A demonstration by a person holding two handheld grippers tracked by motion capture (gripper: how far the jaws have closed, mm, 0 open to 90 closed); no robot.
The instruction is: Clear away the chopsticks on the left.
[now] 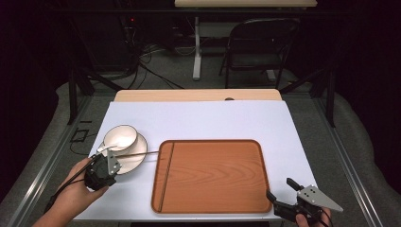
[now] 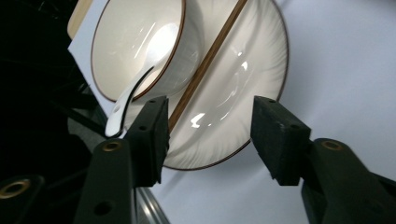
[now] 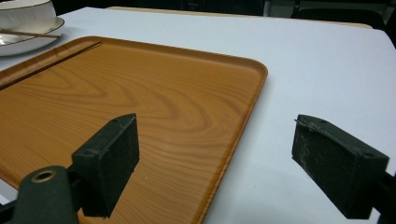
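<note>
1. At the centre of the high view, a rectangular wood-grain tray with rounded corners and a raised rim (image 1: pixel 255 147) lies on the white-covered table (image 1: pixel 213 120). One thin brown chopstick (image 1: pixel 166 175) lies inside the tray along its left rim.
2. Left of the tray, in the left-middle of the high view, a white ribbed saucer with a brown rim line (image 1: pixel 138 153) sits on the table, apart from the tray. A white bowl with a brown rim (image 1: pixel 120 137) stands on the saucer's upper-left part.
3. A white ceramic spoon (image 1: pixel 108 146) rests in the bowl, its handle sticking out over the bowl's rim toward the lower left of the frame.
4. A second thin brown chopstick (image 1: pixel 137 153) lies across the saucer just beside the bowl; its right tip reaches toward the tray's left rim.
5. Left gripper (image 1: pixel 100 172): lower left of the high view, held in the person's left hand (image 1: pixel 75 189), at the saucer's near edge. In the left gripper view, jaws spread wide, nothing between them. The saucer (image 2: pixel 243 79) lies beyond the gap; the chopstick (image 2: pixel 205 60) runs diagonally and passes behind the left jaw; the spoon (image 2: pixel 126 102) handle ends just beside that jaw.
6. Right gripper (image 1: pixel 280 190): lower right of the high view, near the tray's bottom-right corner. In the right gripper view, jaws released and wide apart, the left one over the tray (image 3: pixel 140 102), the right one over bare table (image 3: pixel 327 70). Contact with the surface: cannot tell.
</note>
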